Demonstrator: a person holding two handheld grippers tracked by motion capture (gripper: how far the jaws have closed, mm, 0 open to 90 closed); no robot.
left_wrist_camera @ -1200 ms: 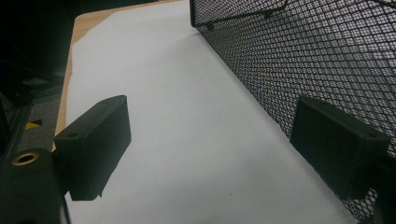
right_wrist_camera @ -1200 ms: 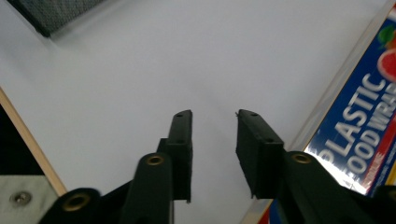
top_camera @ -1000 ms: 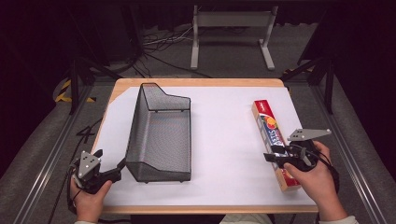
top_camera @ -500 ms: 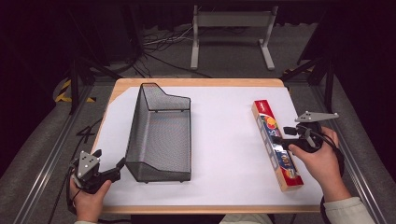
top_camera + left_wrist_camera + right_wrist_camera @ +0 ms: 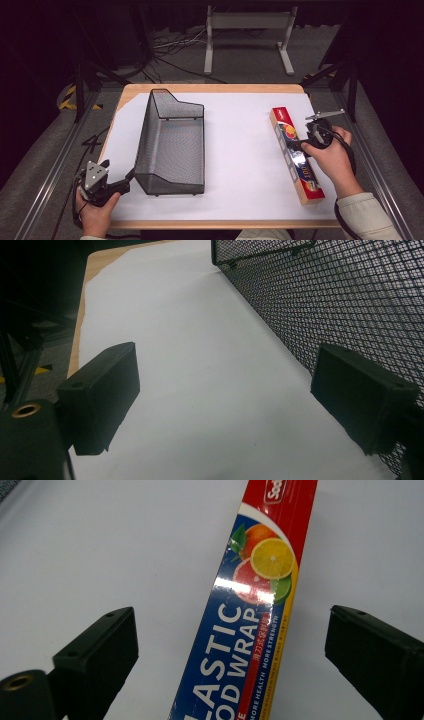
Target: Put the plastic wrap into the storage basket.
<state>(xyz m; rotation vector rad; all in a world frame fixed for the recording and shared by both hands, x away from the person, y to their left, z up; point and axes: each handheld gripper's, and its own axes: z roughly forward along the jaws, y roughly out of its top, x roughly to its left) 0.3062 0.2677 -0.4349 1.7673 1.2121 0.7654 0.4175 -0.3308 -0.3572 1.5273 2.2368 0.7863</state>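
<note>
Plastic wrap box (image 5: 250, 620) lay flat between the wide-spread right tongs (image 5: 235, 655), untouched, well right of the mesh basket (image 5: 172, 145); left tongs (image 5: 225, 405) spread, empty, beside basket's near-left corner

Black wire-mesh basket (image 5: 172, 145), glossy cardboard wrap box (image 5: 296, 155)

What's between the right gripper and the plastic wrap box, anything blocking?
Nothing visible. The right gripper is open, its jaws on either side of the plastic wrap box with bare white table cover in the gaps. The mesh basket sits well off to the left.
</note>
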